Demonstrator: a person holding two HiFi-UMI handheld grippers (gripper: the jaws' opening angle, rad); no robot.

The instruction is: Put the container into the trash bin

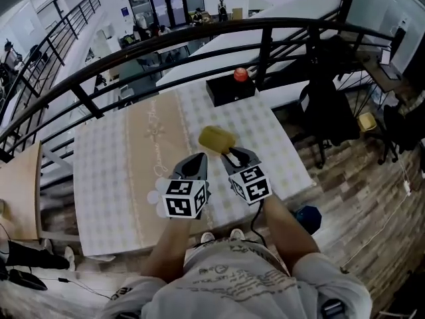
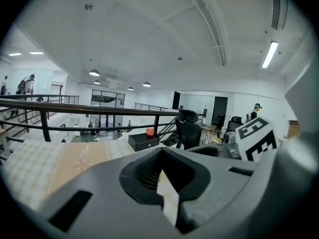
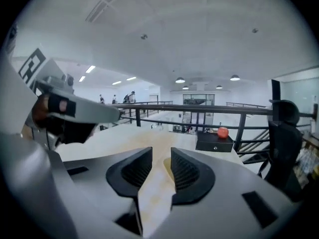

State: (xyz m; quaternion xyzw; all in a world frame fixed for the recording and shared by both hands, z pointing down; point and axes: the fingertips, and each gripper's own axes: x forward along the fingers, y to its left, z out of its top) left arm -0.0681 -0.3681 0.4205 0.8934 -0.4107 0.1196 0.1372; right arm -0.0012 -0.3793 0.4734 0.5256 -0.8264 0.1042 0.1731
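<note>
The yellow container (image 1: 216, 138) lies on the checked tablecloth (image 1: 113, 178), near the middle of the table. My right gripper (image 1: 232, 153) is open, its tips just at the container's near edge. In the right gripper view a yellow sliver of the container (image 3: 167, 171) shows in the gap of the right gripper (image 3: 160, 166), and nothing is pressed between the pads. My left gripper (image 1: 198, 159) is shut and empty, to the left of the container and a little short of it. In the left gripper view the left gripper (image 2: 160, 153) has its tips meeting.
A black box (image 1: 230, 89) with a red round thing (image 1: 240, 74) on top stands at the table's far edge, before a black railing (image 1: 265, 42). A dark blue round thing (image 1: 309, 218) sits on the floor by the table's near right corner. Black office chairs (image 1: 329, 105) stand to the right.
</note>
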